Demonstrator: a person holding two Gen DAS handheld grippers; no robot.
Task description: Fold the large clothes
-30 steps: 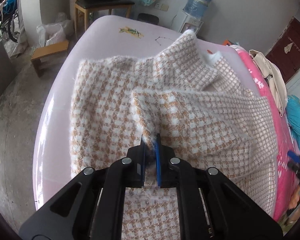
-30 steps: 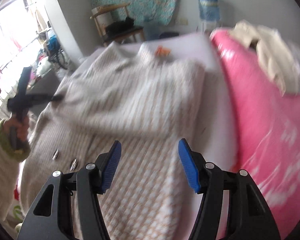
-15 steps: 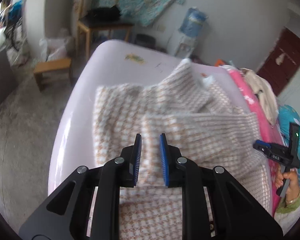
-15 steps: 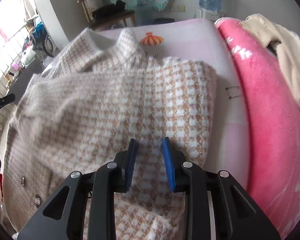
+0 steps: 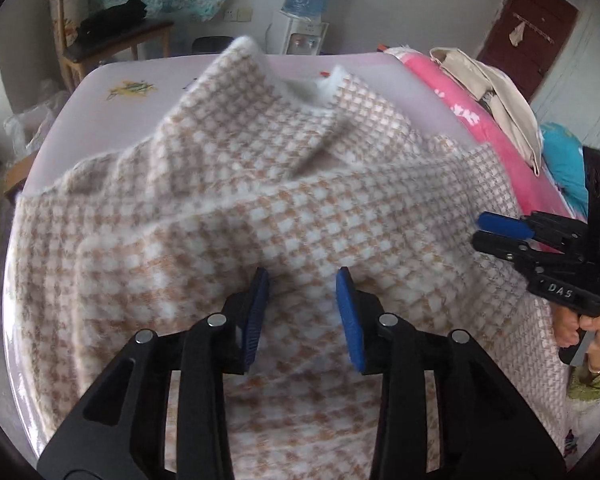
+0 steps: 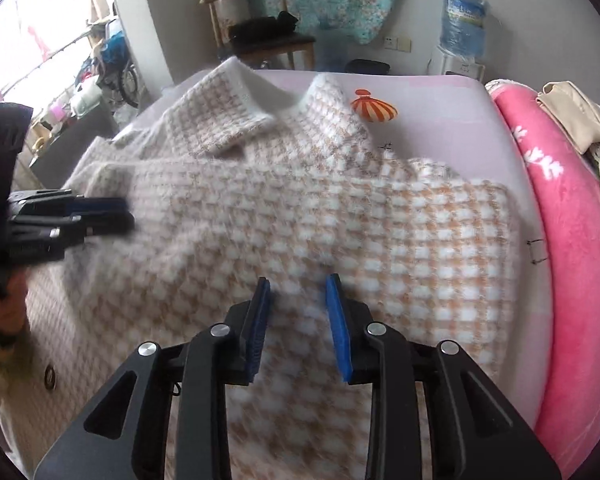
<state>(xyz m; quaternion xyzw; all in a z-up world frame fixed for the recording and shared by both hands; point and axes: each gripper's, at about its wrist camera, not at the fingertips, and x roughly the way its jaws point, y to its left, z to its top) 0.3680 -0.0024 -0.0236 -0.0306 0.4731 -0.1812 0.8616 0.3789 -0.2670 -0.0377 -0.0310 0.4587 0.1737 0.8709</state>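
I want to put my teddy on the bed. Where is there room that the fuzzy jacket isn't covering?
The checked jacket covers most of the lilac sheet. Bare patches: the far end beyond the collar, around the printed balloon, and a strip between the jacket's edge and the pink blanket. Near both grippers it is crowded.

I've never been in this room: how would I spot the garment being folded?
Find the bed with the pale lilac sheet. Spread across it lies the checked coat, fluffy, in tan and white squares with a white-lined collar. Unlike the plain pink blanket beside it, it is patterned all over.
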